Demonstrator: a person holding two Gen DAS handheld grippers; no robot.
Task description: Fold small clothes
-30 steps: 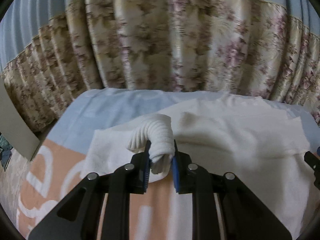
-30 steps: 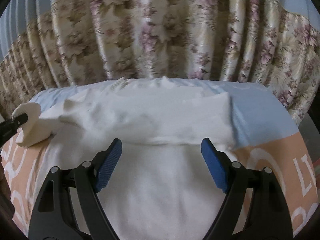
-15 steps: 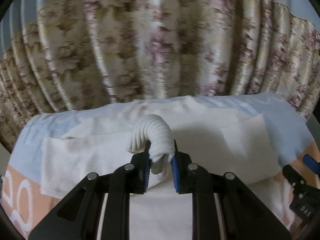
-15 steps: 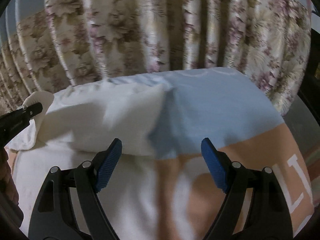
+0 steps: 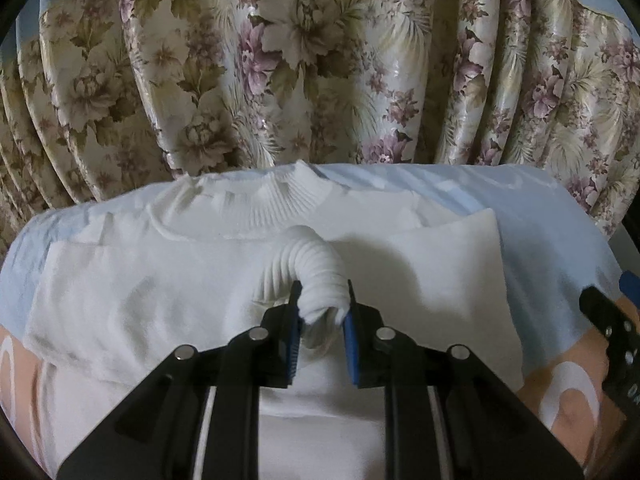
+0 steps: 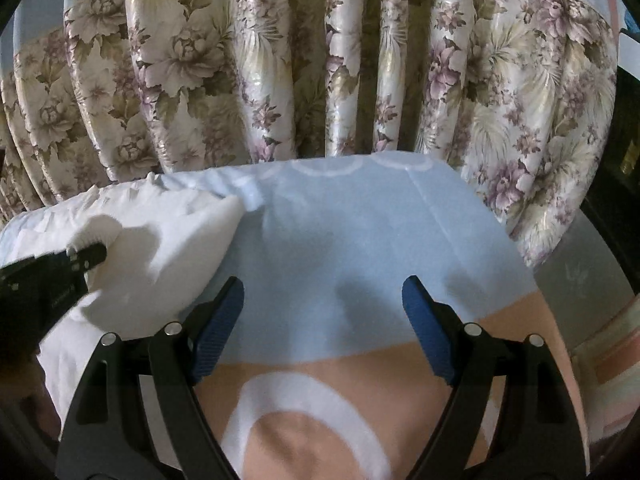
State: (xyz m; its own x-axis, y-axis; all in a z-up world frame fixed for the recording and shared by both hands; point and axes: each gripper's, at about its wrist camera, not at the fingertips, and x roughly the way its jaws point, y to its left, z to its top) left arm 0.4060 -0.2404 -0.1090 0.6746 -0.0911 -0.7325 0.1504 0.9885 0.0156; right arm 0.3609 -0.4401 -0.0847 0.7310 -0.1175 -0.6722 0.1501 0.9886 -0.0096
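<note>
A white knit sweater lies flat on the cloth-covered surface, its ribbed collar at the far side. My left gripper is shut on the ribbed sleeve cuff and holds it over the middle of the sweater body. The other sleeve lies folded across the right side. My right gripper is open and empty over bare cloth to the right of the sweater. The left gripper with the cuff shows at the left of the right wrist view.
The surface is covered with a light blue and peach cloth with white ring prints. A floral curtain hangs close behind the far edge. The surface's right edge drops off beside the right gripper.
My left gripper has carried the cuff rightward, from the sweater's left edge to over its middle. My right gripper has moved right, off the sweater onto bare cloth, staying open.
</note>
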